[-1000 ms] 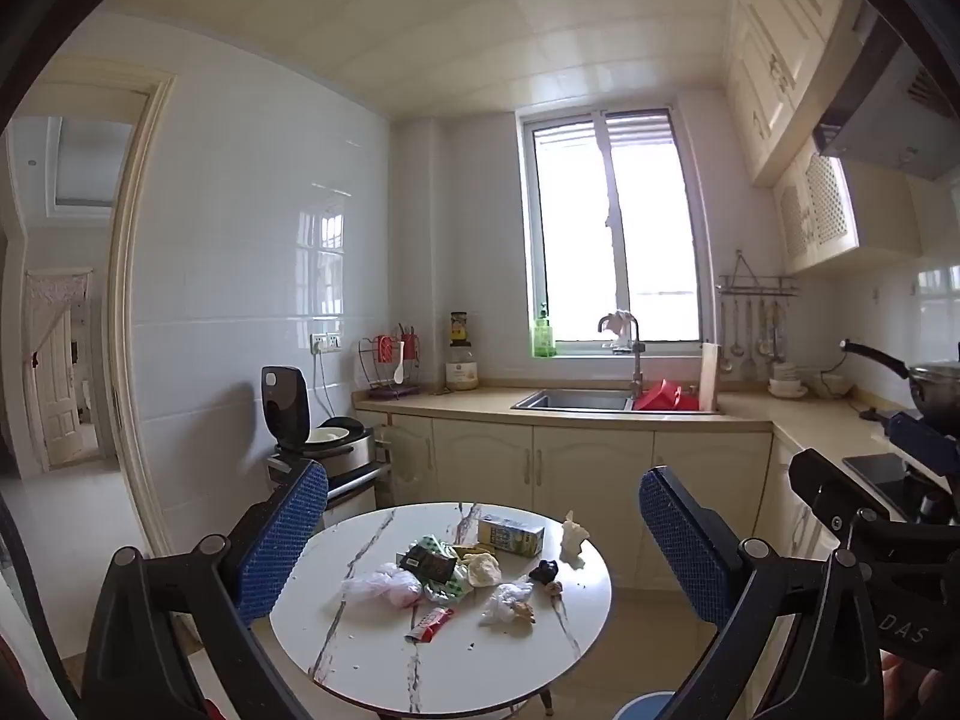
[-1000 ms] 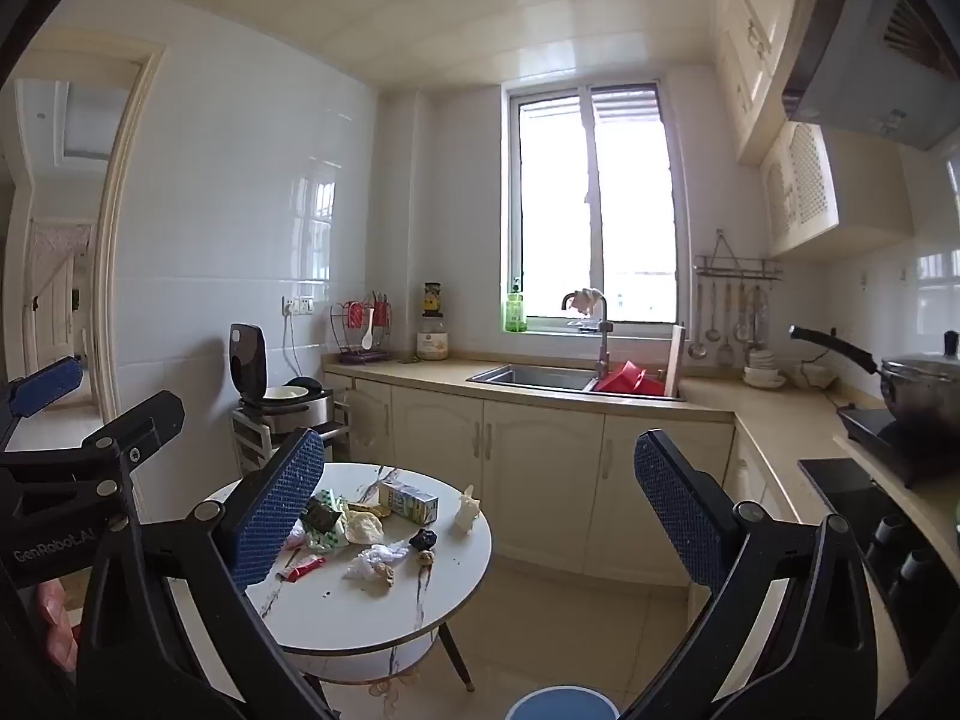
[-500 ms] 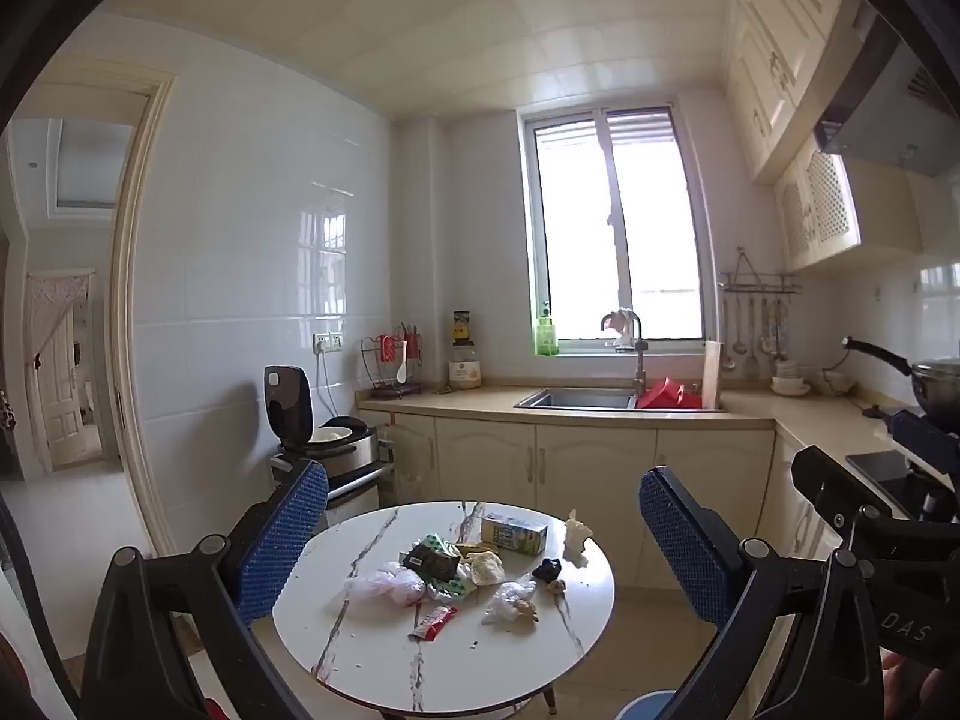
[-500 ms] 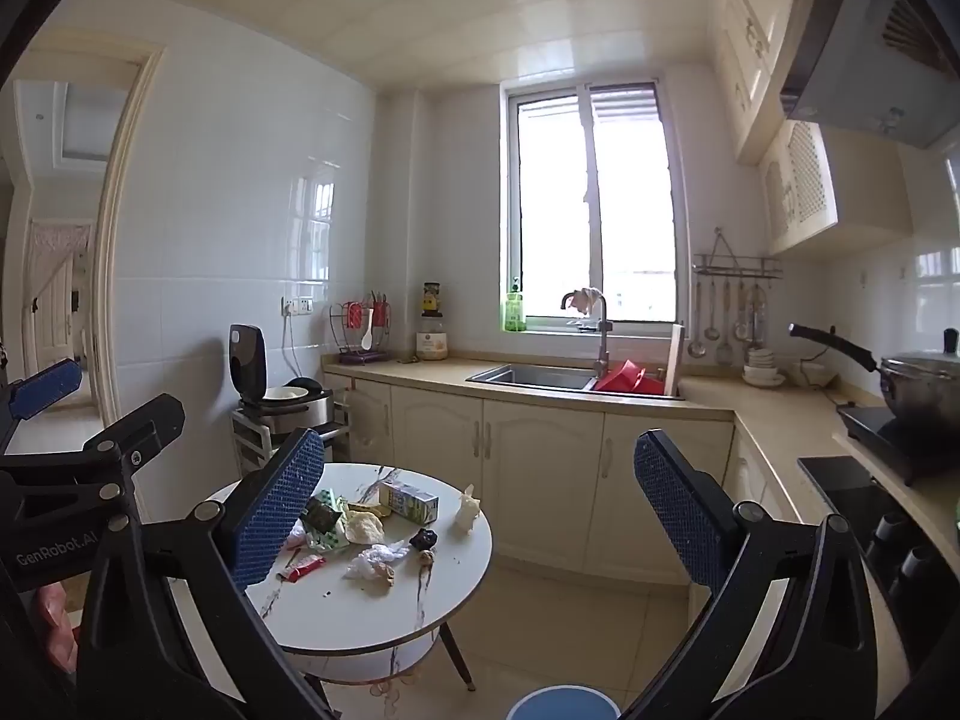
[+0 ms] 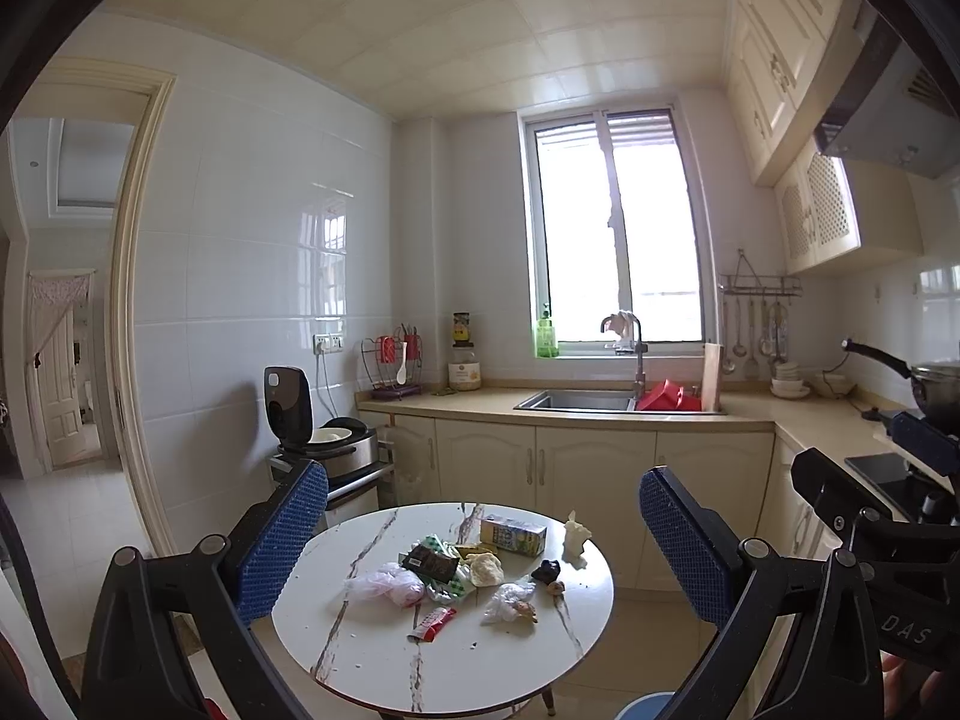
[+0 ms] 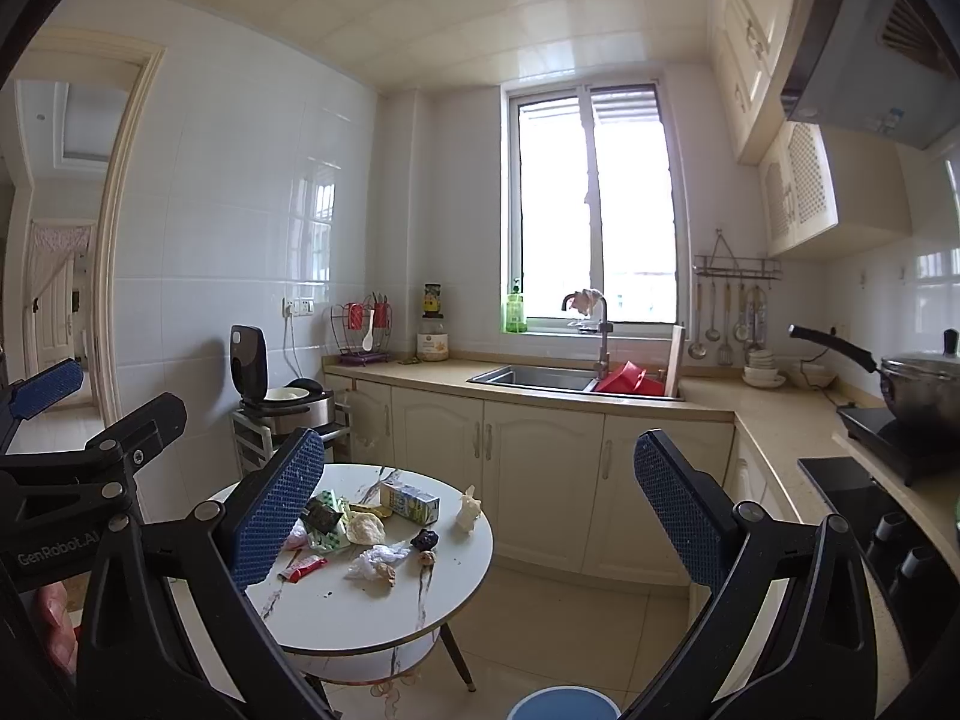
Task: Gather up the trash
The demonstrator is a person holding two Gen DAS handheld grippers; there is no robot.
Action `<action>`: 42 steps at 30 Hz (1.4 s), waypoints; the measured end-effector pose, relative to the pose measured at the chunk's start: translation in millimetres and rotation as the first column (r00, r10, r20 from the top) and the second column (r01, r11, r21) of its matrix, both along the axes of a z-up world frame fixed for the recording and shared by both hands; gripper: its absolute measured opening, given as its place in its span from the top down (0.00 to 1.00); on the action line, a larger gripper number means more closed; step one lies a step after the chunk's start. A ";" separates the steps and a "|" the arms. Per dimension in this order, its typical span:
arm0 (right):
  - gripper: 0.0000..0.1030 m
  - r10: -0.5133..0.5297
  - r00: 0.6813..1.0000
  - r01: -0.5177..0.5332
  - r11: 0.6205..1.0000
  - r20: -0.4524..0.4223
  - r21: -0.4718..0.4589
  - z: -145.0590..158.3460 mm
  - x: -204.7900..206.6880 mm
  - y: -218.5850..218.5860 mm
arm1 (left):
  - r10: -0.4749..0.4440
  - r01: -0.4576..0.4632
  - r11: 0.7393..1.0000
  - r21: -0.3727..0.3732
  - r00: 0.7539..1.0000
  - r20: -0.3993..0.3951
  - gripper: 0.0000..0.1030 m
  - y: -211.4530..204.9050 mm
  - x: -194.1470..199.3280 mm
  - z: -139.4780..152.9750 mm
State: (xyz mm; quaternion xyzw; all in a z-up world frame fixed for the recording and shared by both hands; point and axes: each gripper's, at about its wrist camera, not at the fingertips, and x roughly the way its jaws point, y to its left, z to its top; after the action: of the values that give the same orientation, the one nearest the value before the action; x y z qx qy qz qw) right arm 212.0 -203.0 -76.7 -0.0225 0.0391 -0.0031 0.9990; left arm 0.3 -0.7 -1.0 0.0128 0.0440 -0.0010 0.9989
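Both tongs, left [image 5: 483, 531] and right [image 6: 474, 495], are held wide apart and empty, well short of the counter [image 5: 384, 660]. Trash [image 5: 456, 576] is seen scattered mid-counter. Nothing is gripped yet; an approach is judged underway, and a reach down to one piece is called for next.

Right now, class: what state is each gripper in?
Left gripper: open, holding nothing.
Right gripper: open, holding nothing.
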 end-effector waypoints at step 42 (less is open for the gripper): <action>0.00 0.006 1.000 -0.006 1.000 0.001 -0.002 1.8 -1.7 5.1 | 0.009 -0.009 1.000 0.003 1.000 0.008 0.01 -1.3 -3.3 -0.6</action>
State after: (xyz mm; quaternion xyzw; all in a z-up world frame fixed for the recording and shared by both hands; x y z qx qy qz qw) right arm 210.4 -197.9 -74.9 -0.0235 0.0386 -0.0003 0.9990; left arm -3.0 -1.9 -1.6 0.0139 0.0403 0.0037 0.9991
